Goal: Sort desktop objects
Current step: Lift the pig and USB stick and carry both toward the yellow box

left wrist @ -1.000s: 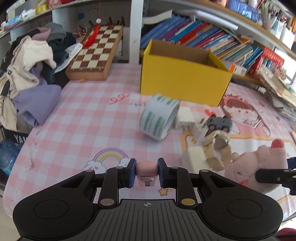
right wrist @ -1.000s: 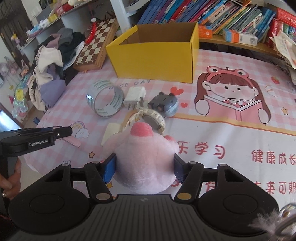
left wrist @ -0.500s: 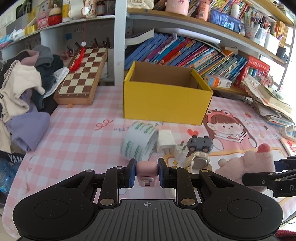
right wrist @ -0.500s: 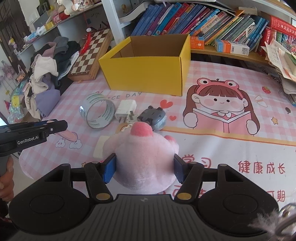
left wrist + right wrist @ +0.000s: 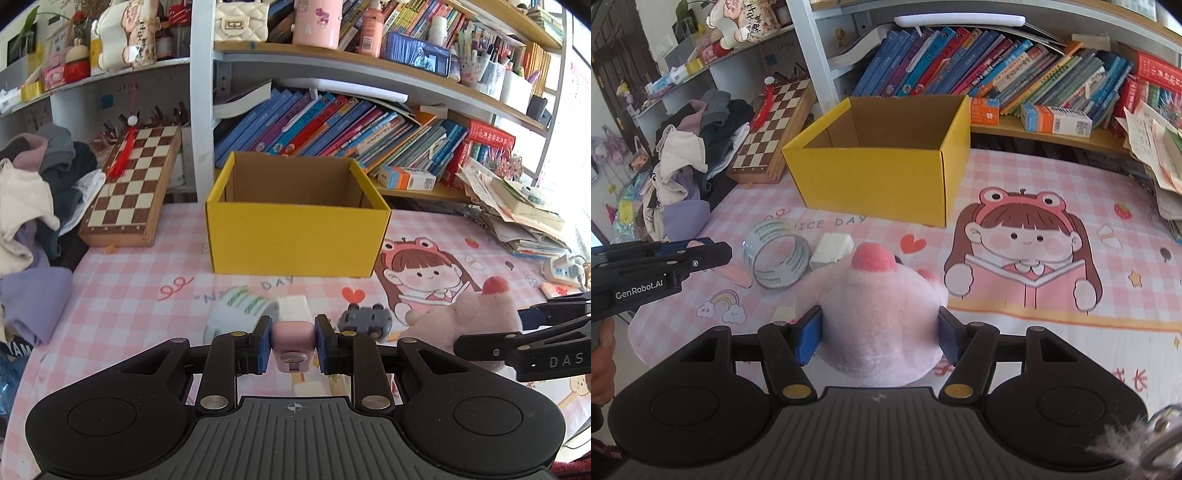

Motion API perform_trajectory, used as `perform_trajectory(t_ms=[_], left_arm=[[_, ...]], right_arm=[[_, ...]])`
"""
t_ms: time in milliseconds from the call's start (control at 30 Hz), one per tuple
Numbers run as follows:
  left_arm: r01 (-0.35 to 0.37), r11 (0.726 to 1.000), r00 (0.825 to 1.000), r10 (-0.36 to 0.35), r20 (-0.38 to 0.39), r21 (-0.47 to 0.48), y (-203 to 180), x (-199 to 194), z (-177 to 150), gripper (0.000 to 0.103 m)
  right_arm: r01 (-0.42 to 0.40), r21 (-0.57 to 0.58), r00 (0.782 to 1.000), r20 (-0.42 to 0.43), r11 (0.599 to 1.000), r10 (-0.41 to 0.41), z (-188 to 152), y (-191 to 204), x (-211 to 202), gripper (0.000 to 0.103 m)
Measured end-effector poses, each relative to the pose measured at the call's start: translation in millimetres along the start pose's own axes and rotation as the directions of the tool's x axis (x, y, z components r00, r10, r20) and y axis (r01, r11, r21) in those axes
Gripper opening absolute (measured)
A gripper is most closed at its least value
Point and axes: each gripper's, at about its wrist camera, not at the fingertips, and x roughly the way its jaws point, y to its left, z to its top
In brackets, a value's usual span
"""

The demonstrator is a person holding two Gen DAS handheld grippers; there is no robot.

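My left gripper (image 5: 293, 341) is shut on a small pink block (image 5: 293, 336), held above the pink checked tablecloth (image 5: 122, 295). My right gripper (image 5: 879, 334) is shut on a pink plush pig (image 5: 882, 310), lifted off the table; the same plush pig (image 5: 476, 314) shows at the right of the left wrist view. An open yellow cardboard box (image 5: 295, 218) stands ahead of both grippers, nothing visible inside. On the cloth lie a tape roll (image 5: 777, 254), a white charger (image 5: 831, 247) and a grey toy car (image 5: 365, 319).
A folded chessboard (image 5: 136, 188) leans at the back left beside a heap of clothes (image 5: 33, 195). Rows of books (image 5: 332, 125) fill the shelf behind the box. Stacked papers (image 5: 517, 210) sit at the right edge. A hand (image 5: 602, 354) grips the left gripper.
Both grippers have risen with their loads and tilted up, so the yellow box and shelves now fill more of each view. The table items have dropped lower in the frames.
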Motion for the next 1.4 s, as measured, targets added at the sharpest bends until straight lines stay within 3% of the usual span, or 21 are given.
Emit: perform_trajectory(t_ms=[567,1400], left_arm=[[-0.038,0.999,0.999,0.037,0.028,0.019,-15.0,12.2,34.2,0.023],[-0.076,0.996,0.996,0.074,0.055,0.035,-23.3,37.8,78.6,0.023]], right_arm=[[-0.071,-0.095,0.997,-0.002,0.993,0.071,33.8,-11.4,19.9,0.062],[-0.087,-0.212,0.995,0.036,0.973,0.096,99.1,-35.9,35.9,0.062]])
